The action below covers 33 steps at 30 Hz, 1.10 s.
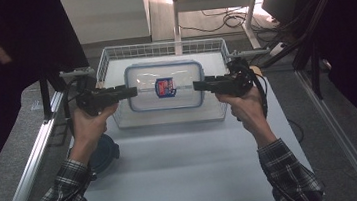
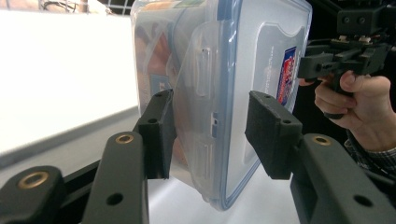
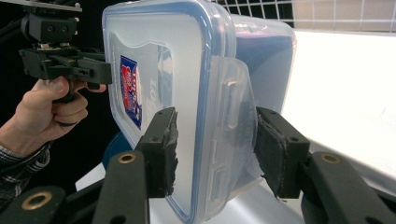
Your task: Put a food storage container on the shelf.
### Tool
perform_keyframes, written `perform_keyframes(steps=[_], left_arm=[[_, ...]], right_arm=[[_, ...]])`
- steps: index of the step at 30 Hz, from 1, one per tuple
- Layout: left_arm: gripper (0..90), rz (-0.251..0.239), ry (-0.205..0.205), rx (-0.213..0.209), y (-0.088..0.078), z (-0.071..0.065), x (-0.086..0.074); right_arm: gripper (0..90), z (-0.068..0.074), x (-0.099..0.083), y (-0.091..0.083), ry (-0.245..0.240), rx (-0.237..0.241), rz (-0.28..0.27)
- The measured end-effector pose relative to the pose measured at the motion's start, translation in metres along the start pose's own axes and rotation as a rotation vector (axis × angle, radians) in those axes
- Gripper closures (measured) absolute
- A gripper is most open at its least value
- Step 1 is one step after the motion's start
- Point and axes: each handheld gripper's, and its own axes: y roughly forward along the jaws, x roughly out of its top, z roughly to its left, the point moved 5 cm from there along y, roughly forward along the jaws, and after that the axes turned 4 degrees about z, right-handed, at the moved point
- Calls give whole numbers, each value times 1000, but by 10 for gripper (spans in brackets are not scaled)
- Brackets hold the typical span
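Note:
A clear plastic container (image 1: 163,72) with a blue-rimmed lid and a red and blue sticker (image 1: 165,87) sits level over the white wire basket (image 1: 160,46). My left gripper (image 1: 133,91) is at its left end and my right gripper (image 1: 197,85) at its right end. In the left gripper view the jaws (image 2: 210,116) straddle the container's (image 2: 261,46) latch flap, with the pads against the lid and the body. In the right gripper view the right gripper's jaws (image 3: 215,135) clamp the container's (image 3: 149,37) other flap the same way. I cannot tell whether the container rests on the basket floor.
The basket stands at the far middle of a white table (image 1: 183,165). A dark blue round object (image 1: 105,153) lies at the table's left edge beside the left forearm. Metal rails run along both sides, and cables and a frame lie beyond the basket.

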Motion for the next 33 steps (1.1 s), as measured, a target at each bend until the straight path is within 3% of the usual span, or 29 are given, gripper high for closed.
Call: perform_keyframes(steps=[7, 19, 27, 33], left_arm=[[529, -15, -14, 2, 4, 12, 19], [522, -16, -30, 33, 19, 27, 38], [516, -18, -51, 43, 28, 34, 38], [509, -23, -64, 56, 28, 34, 39]], right_arm=[[507, -10, 20, 6, 1, -8, -10], [496, -33, 44, 16, 30, -21, -24], [486, -46, 44, 22, 60, -35, -21], [481, -47, 44, 23, 63, -31, -16]])
